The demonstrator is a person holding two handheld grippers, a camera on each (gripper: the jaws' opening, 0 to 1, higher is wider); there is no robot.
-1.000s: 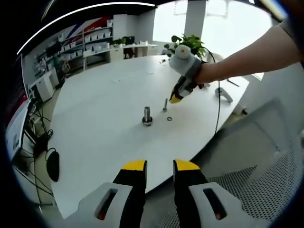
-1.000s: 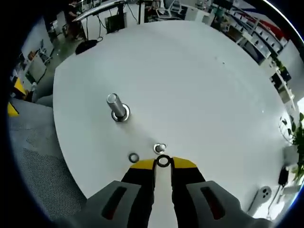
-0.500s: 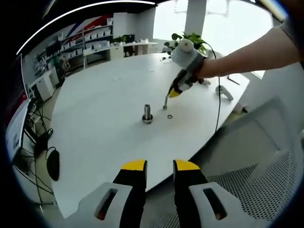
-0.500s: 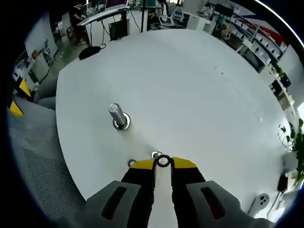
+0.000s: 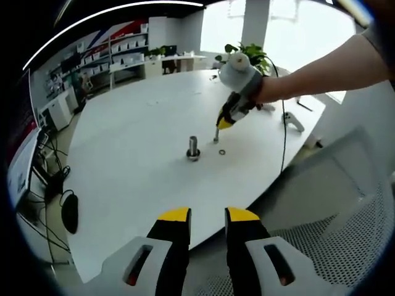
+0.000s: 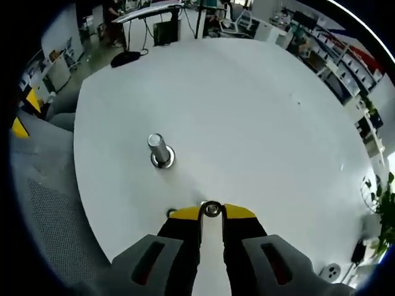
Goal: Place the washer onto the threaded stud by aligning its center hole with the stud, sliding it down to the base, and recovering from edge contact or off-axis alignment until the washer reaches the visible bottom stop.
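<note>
Your right gripper (image 6: 212, 211) has lifted since a second ago, fingers pinched on the washer (image 6: 212, 209); the table (image 6: 259, 123) sits farther below. The threaded stud (image 6: 159, 150) waits bare ahead-left. Left gripper (image 5: 207, 216) idles, slightly open, holding nothing. Next: carry over the stud.

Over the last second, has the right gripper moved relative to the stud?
Yes. In the left gripper view the right gripper, shut on the washer, has lifted from the table and stands higher beside the stud.
</note>
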